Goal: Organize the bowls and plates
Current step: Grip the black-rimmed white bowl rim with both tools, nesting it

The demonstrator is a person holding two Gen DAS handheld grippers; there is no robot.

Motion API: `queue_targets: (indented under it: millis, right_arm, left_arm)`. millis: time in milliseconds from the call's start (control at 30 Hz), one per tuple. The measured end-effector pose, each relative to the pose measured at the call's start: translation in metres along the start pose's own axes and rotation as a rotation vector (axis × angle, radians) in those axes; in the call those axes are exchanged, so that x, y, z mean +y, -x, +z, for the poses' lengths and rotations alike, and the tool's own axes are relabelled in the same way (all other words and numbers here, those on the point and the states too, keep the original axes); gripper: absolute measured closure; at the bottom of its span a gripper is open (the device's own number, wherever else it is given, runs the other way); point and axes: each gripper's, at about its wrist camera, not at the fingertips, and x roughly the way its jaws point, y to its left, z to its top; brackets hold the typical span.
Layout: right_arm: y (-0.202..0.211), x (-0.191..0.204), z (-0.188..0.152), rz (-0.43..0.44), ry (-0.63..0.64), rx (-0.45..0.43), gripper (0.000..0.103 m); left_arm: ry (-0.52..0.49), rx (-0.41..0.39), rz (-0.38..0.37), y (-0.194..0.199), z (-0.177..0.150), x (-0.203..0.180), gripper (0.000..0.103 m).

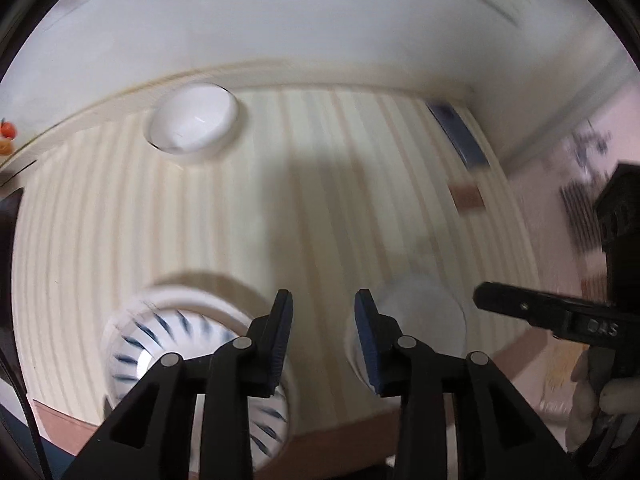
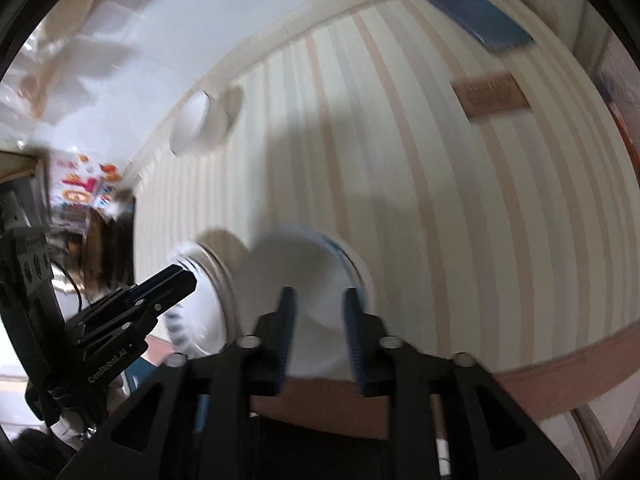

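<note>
A white bowl with blue dashes sits on a white plate at the near left of the striped table, under my left gripper's left finger. My left gripper is open and empty above the table. A blurred pale bowl lies just right of it. A plain white bowl stands at the far edge. In the right wrist view my right gripper is open around a white bowl with a blue rim. The blue-dashed bowl is to its left, with the left gripper over it.
A blue phone and a brown card lie at the far right of the striped tablecloth. A white wall runs behind the table. Clutter and colourful packaging are off the left edge.
</note>
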Motion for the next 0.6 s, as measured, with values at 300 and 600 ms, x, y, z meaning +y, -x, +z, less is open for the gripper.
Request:
queue_targets:
  millis: [300, 600]
  right_arm:
    - [-0.065, 0.100, 0.113, 0.056, 0.144, -0.038, 0.051]
    - [-0.162, 0.139, 0.192, 0.008, 0.111, 0.010, 0.051]
  left_arm:
    - [0.240, -0.049, 0.128, -0.034, 0.101, 0.134, 0.073]
    - [0.294, 0.050, 0.097, -0.093, 0.142, 0.191, 0.073]
